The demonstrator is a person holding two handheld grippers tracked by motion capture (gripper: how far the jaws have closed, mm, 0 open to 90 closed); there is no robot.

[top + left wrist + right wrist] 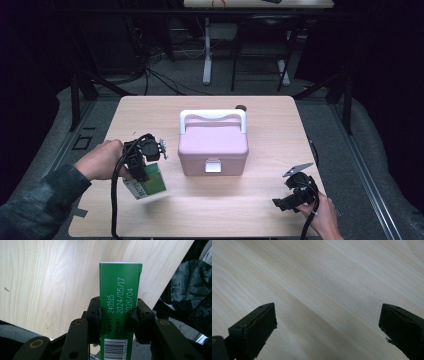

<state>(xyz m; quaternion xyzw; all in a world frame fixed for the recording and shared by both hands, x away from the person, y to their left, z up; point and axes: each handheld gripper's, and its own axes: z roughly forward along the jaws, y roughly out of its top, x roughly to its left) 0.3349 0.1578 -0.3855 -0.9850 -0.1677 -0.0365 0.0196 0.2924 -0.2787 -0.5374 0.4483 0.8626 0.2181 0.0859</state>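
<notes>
The left gripper (145, 167) was clenched on a green carton (120, 310), its jaws pressing the two narrow sides near the barcode end. In the left gripper view the printed date codes faced the camera and the far end of the carton projected out over the wooden table (150, 112). In the high view the carton (148, 185) was at the near left of the table, tilted, and appeared to be lifted off the surface, though contact at its lower corner could not be ruled out.

The right gripper (291, 195) was released, jaws spread wide over bare wood at the near right, holding nothing.

A pink box (213, 146) with a white handle (213, 116) stood at the table centre, well apart from both grippers. Its lid was down and its white latch (213, 166) faced the person.

Assessment: the pick-up of the carton was complete. If the carton was meant for the box, then opening the latch and lid, placing the carton inside, and closing remained to be done. The free right gripper was the likely tool for the latch.
</notes>
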